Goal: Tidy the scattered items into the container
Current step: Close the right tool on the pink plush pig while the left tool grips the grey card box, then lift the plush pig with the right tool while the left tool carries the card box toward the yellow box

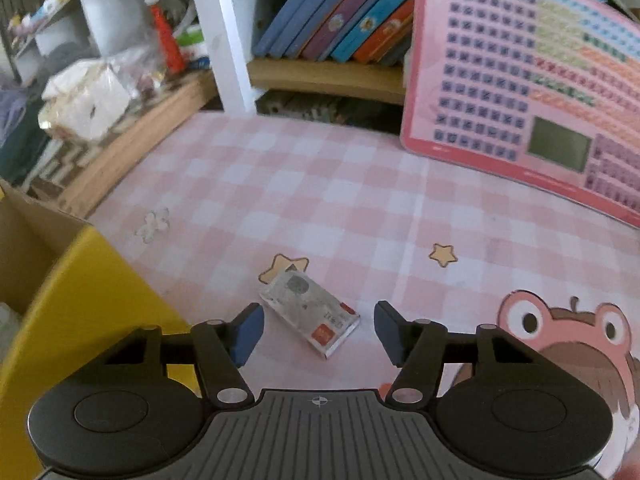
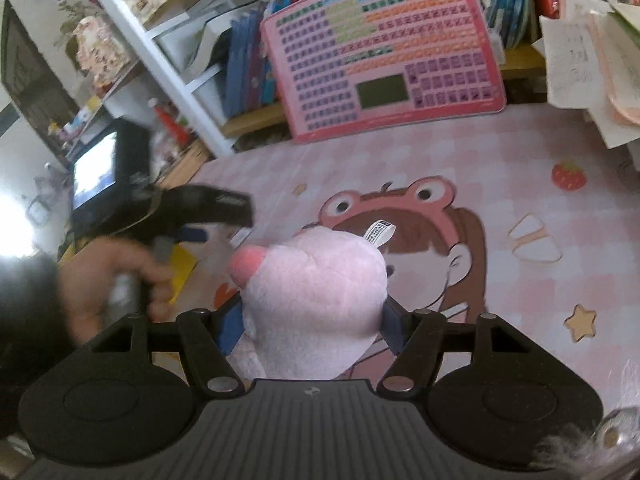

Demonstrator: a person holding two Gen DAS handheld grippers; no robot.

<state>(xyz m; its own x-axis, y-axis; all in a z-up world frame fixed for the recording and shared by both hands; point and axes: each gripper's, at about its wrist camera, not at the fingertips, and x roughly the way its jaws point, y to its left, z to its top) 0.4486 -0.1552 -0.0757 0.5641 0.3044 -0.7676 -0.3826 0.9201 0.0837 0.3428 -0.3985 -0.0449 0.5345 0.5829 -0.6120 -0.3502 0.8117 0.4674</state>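
Observation:
In the left wrist view my left gripper (image 1: 319,330) is open, hovering just above a small white packet with red labels (image 1: 310,313) that lies on the pink checked mat between its fingers. The yellow cardboard box (image 1: 76,300) stands open at the left, close beside the left finger. In the right wrist view my right gripper (image 2: 310,326) is shut on a pink plush toy (image 2: 316,292) with a white tag, held above the mat. The left gripper (image 2: 192,236) and the hand holding it show at the left, over the yellow box (image 2: 182,268).
A pink keyboard toy board (image 1: 532,92) leans against the bookshelf at the back; it also shows in the right wrist view (image 2: 384,52). Books (image 1: 340,12) fill the shelf. A wooden ledge with bags (image 1: 92,100) runs along the left. Papers (image 2: 588,60) overhang at the right.

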